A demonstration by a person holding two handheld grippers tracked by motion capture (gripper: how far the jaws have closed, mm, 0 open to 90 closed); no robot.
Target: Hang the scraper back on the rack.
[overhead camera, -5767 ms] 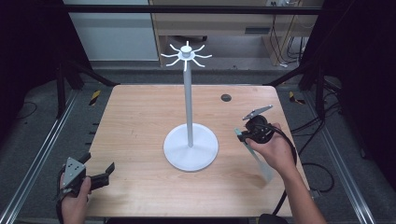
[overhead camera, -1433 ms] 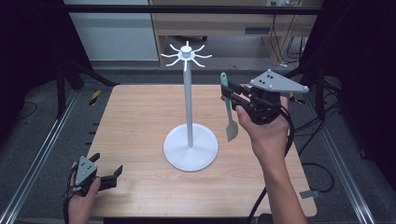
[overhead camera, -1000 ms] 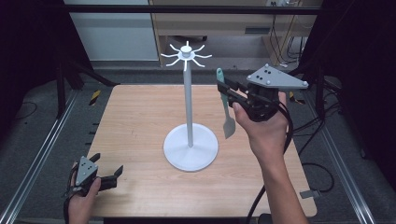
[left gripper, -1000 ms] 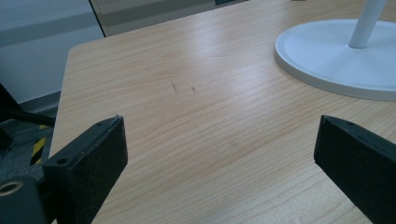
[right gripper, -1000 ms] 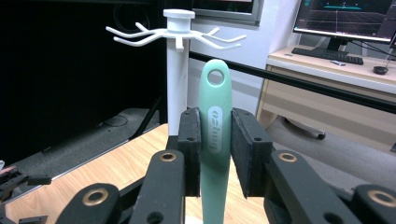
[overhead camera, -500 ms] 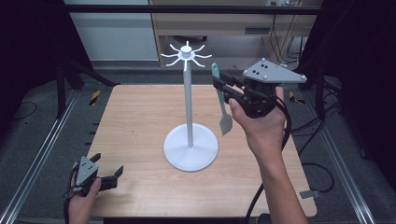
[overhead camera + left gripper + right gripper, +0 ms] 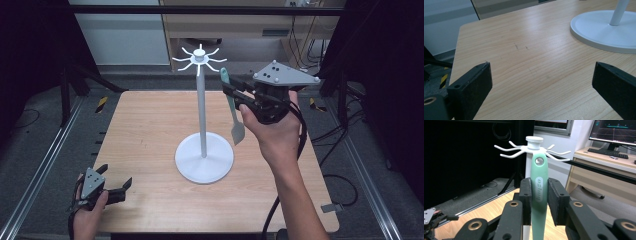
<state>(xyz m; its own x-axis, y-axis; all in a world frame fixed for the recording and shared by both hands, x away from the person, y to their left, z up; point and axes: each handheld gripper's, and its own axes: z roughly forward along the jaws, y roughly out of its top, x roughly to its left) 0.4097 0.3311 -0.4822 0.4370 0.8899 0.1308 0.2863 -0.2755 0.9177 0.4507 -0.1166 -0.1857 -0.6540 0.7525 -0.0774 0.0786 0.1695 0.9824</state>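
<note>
A white hook stand (image 7: 202, 107) rises from a round base (image 7: 204, 158) in the middle of the wooden table (image 7: 150, 125); its spoked hook crown (image 7: 198, 57) sits at the top. My right gripper (image 7: 231, 91) is raised to the right of the pole, shut on the handle of a mint-green spatula (image 7: 231, 107) whose pale blade hangs down. In the right gripper view the spatula (image 7: 539, 192) stands upright between the pads, its hanging hole just below the crown (image 7: 533, 148). My left gripper (image 7: 116, 187) rests open at the table's front left corner, nothing between its jaws.
The stand's base (image 7: 606, 30) lies ahead and to the right in the left gripper view. Black frame rails run along both table sides. A desk with a monitor (image 7: 615, 131) stands beyond the table in the right gripper view.
My right gripper has carried the spatula up and leftward, closer to the stand's hook crown. The left gripper has stayed put at the front left corner.
</note>
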